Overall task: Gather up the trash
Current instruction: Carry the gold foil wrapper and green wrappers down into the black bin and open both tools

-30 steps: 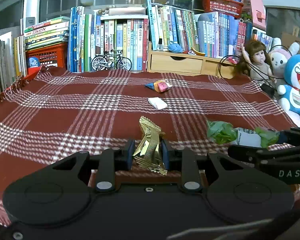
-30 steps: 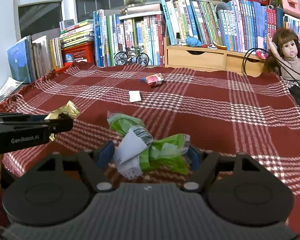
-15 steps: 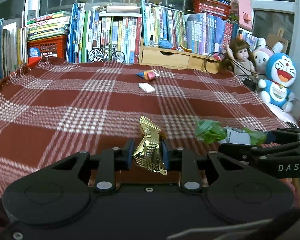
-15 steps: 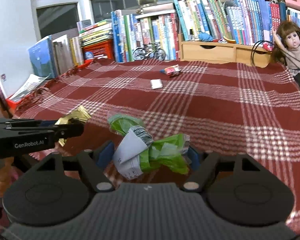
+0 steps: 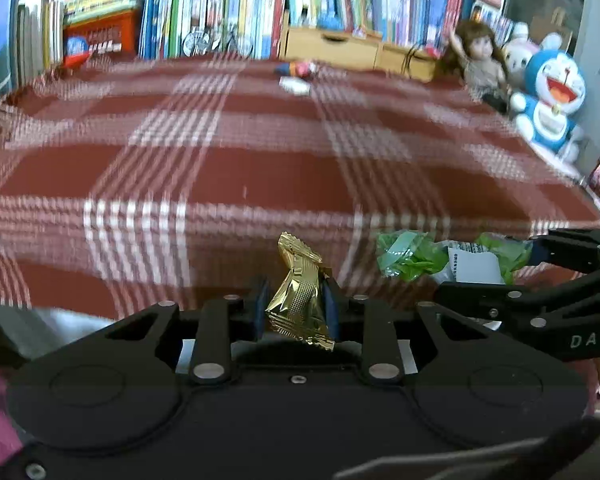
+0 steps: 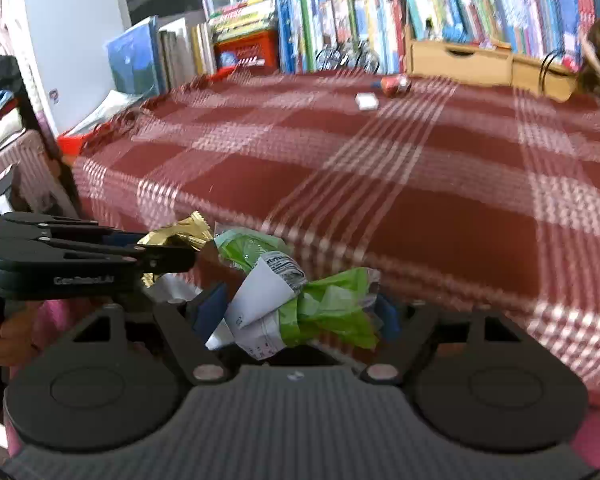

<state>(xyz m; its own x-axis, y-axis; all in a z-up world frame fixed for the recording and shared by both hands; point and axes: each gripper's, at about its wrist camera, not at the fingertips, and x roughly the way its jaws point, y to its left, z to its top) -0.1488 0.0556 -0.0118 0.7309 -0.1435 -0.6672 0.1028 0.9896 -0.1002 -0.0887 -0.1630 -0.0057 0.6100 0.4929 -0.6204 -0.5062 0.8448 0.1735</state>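
Red-and-white plaid cloth (image 5: 260,168) covers a wide table, filling most of both views, blurred by motion. Along its far edge stands a long row of books (image 5: 228,4), with a wooden drawer box (image 5: 332,46) and a red crate (image 5: 100,32) among them. At the far right sit a doll (image 5: 480,60) and a blue plush toy (image 5: 552,100).

Nearest the camera, the left gripper (image 5: 296,308) has its jaws pressed nearly together, clamping a crumpled gold wrapper (image 5: 298,296) that stands upright between them at the near edge of the table. Just to its right, the right gripper (image 6: 296,312) is closed partway, jaws held wider, gripping a bulky green and white wrapper (image 6: 300,300) crushed between its blue pads. The two grippers are close together, side by side, their loads almost touching.

Far across the cloth lie a small white packet (image 5: 296,85) and, just beyond it, a small colourful wrapper (image 5: 300,68).
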